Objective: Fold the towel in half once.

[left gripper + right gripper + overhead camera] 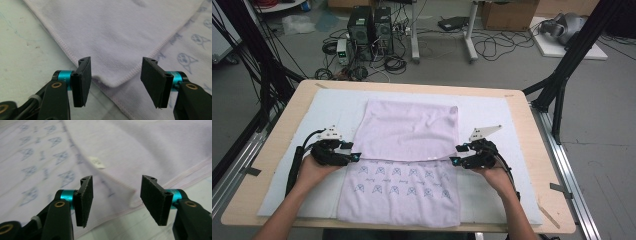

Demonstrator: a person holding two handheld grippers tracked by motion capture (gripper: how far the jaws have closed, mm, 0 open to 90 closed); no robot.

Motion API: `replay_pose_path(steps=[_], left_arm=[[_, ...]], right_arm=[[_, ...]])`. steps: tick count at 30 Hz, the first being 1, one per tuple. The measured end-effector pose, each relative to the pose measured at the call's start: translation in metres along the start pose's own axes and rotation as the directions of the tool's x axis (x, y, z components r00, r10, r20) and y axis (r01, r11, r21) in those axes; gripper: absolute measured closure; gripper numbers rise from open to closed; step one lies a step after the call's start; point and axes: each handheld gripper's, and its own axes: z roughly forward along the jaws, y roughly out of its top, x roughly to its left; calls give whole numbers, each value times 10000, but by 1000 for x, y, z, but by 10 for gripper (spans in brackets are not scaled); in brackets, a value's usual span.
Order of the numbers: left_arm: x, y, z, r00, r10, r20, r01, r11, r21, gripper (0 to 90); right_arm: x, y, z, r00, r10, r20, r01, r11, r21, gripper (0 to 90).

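A pale lilac towel (408,129) lies on the mat, its far part folded back over the near part, which shows a blue printed pattern (404,187). My left gripper (355,157) sits at the left end of the folded edge. It is open, and the folded corner (113,83) lies flat on the table between and below its jaws (116,77), apart from the pads. My right gripper (455,160) sits at the right end of that edge, also open (116,197), with the towel's hem (135,203) below the jaws and a small white label (96,162) farther off.
A white mat (492,120) covers most of the wooden table (539,150). Black frame posts (562,75) stand at both far corners. On the floor beyond are computer towers (371,27), cables and cardboard boxes.
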Motion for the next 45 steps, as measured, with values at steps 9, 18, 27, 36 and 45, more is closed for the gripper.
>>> replay_pose_path(steps=[9, 18, 27, 36, 45], left_arm=[[1, 2, 14, 9991, 401, -149, -394, 9983, 434, 818], [-2, 8, -9, 9995, 306, -20, -306, 9994, -154, 883], [-40, 5, -58, 9942, 1010, 364, -982, 9927, -706, 884], [-69, -34, -73, 9855, 1437, 898, -1422, 9896, -227, 703], [-60, -41, -45, 9812, 1491, 1222, -1548, 9872, 383, 658]], right_arm=[[-13, -3, 22, 9997, -173, -165, 186, 9969, 771, 710], [-6, 4, 0, 9993, -379, -36, 379, 9992, -113, 867], [39, 3, -47, 9907, -1353, -108, 1345, 9892, -577, 867], [79, -30, -58, 9838, -1329, -1204, 1264, 9902, -595, 684], [68, -34, -13, 9822, -1064, -1550, 1121, 9933, 282, 628]])
